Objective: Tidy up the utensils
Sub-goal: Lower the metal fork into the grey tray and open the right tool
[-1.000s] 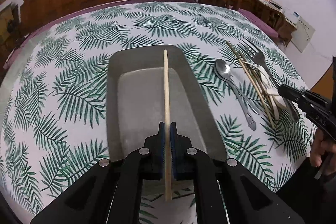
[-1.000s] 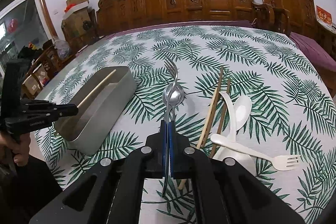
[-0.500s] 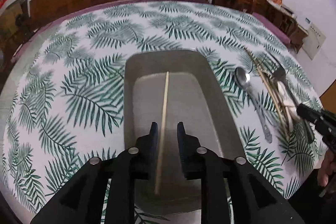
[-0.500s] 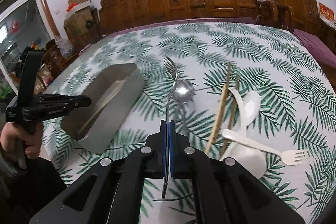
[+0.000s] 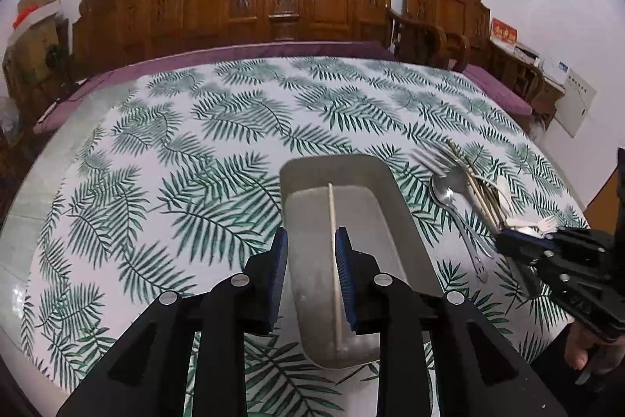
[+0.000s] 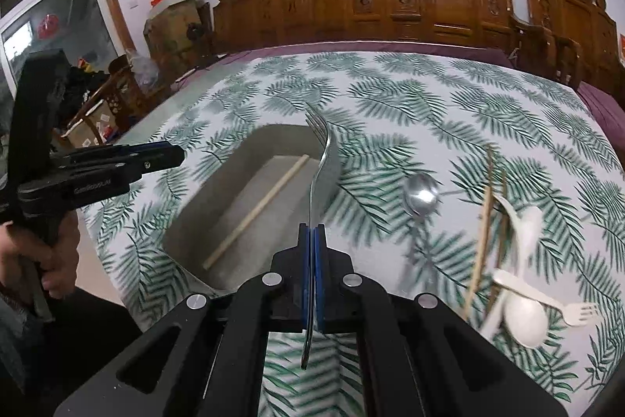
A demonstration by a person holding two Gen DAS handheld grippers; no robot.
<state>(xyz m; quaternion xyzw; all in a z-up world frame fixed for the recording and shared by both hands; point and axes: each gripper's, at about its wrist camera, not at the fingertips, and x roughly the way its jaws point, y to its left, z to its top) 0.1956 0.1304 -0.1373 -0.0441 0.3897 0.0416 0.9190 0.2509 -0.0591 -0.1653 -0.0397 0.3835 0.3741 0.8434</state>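
Your right gripper point(image 6: 311, 241) clamps the metal fork point(image 6: 318, 159), tines pointing away over the tray point(image 6: 203, 206); your left gripper point(image 5: 310, 260) has just opened, its chopstick point(image 5: 334, 260) lying lengthwise inside.

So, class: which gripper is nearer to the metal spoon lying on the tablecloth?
Right. The right gripper, shut on the metal fork, hovers just beside the metal spoon; the left gripper is open over the tray, farther off.
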